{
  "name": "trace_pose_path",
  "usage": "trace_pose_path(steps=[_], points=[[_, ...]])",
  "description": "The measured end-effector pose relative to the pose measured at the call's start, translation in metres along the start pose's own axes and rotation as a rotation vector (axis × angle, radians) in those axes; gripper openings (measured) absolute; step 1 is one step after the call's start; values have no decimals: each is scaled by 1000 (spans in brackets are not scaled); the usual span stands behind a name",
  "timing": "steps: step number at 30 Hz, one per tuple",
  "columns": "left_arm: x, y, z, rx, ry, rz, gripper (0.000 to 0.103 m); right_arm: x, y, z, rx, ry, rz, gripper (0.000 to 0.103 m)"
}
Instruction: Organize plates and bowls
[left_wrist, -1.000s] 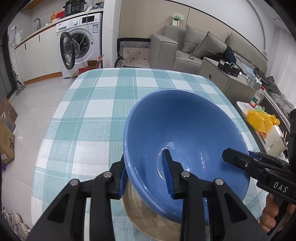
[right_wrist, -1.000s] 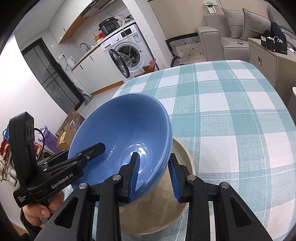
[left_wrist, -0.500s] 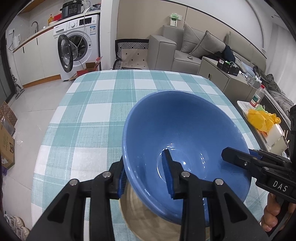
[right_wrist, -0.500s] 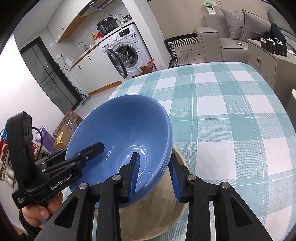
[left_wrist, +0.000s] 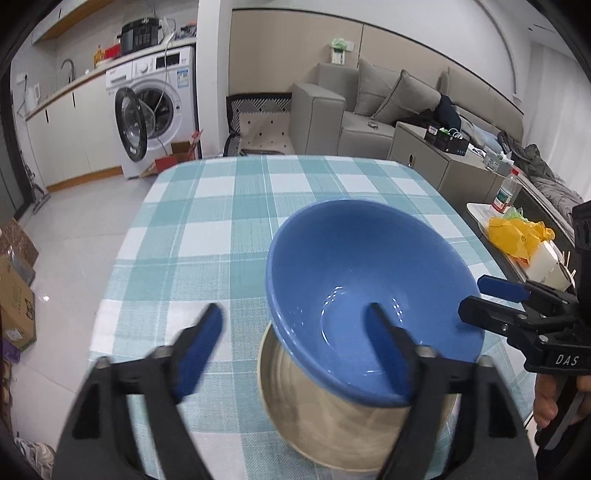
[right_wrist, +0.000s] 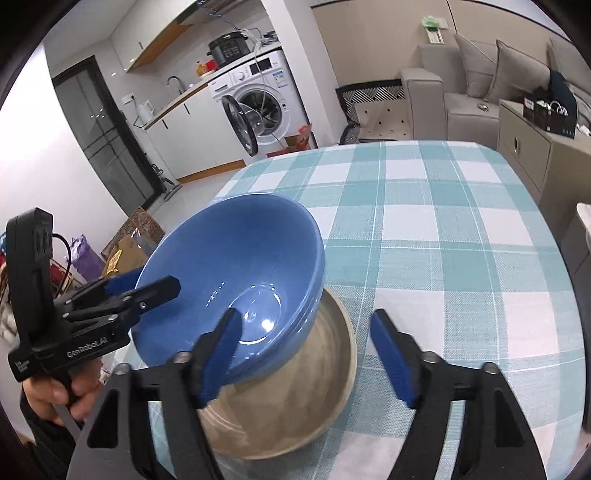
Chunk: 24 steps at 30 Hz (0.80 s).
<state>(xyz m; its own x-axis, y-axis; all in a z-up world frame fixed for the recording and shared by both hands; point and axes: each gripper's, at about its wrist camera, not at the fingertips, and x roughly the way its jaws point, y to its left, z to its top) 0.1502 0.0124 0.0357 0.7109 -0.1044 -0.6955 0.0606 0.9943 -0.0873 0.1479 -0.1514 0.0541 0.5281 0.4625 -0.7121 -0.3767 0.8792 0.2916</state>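
Now the blue bowl (left_wrist: 354, 280) sits tilted inside the beige bowl (right_wrist: 295, 402) on the checked surface (left_wrist: 207, 229). Both claws are opening — the left claw (left_wrist: 295, 343) and the right claw (right_wrist: 310, 354) each straddle the blue bowl's rim, one pad inside, one outside, neither pressing on it.

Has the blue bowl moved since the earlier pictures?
Yes. The blue bowl has settled lower, deeper into the beige bowl on the checked tablecloth; both grippers' jaws are opening off its rim.
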Motion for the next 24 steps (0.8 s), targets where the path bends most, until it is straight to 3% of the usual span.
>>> trace_pose_path(steps=[6,24], points=[[-26,-7,-11,61,-89,-13,103,-17,5,-14,-59,-71,10,101],[-51,-15,-76,127,-250,31,103,-52,21,-83,-173,-289,24,102]])
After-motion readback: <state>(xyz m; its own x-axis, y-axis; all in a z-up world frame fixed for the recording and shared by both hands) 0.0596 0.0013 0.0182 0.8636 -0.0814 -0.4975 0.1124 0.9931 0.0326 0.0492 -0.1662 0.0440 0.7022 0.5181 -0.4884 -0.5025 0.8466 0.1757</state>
